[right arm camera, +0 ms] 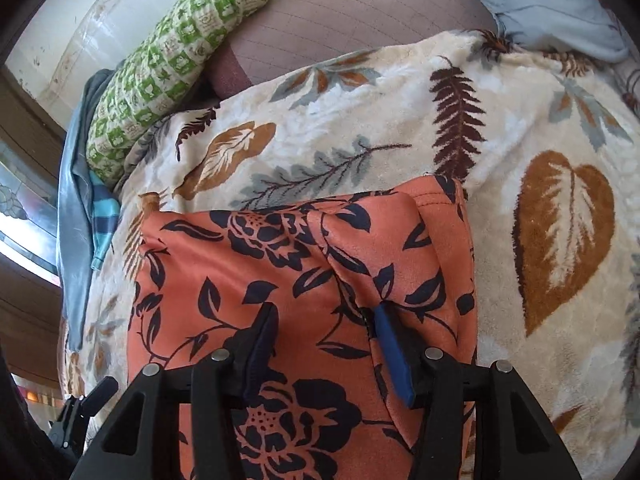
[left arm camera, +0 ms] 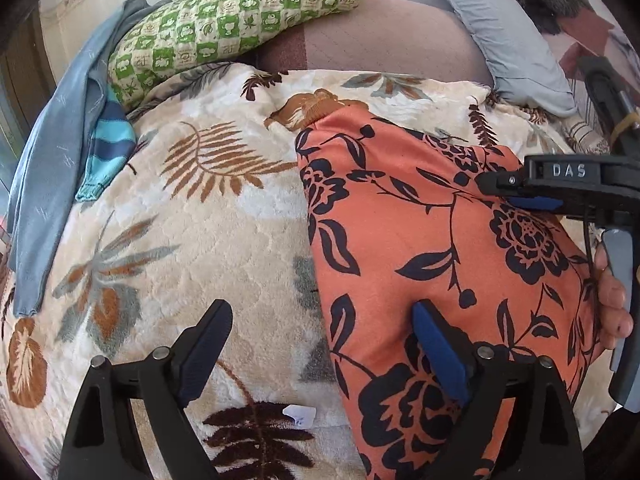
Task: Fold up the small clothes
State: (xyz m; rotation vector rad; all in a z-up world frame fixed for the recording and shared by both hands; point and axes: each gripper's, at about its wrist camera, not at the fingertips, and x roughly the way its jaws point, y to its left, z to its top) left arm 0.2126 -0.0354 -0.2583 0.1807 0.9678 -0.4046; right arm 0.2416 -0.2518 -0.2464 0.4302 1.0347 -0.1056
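With a fold of the orange floral garment (right arm camera: 280,280) lying on the leaf-print blanket (right arm camera: 520,128), the left gripper (left arm camera: 320,344) stands open over its edge, the right gripper (right arm camera: 320,344) apparently pinches a ridge; smoothing likely follows.

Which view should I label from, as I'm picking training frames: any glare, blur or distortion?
Left wrist view: sharp, evenly lit, orange garment clear, fisheye bulges the blanket. Right wrist view: equally sharp and warped, but glare on the white wall and a blown-out strip at left.
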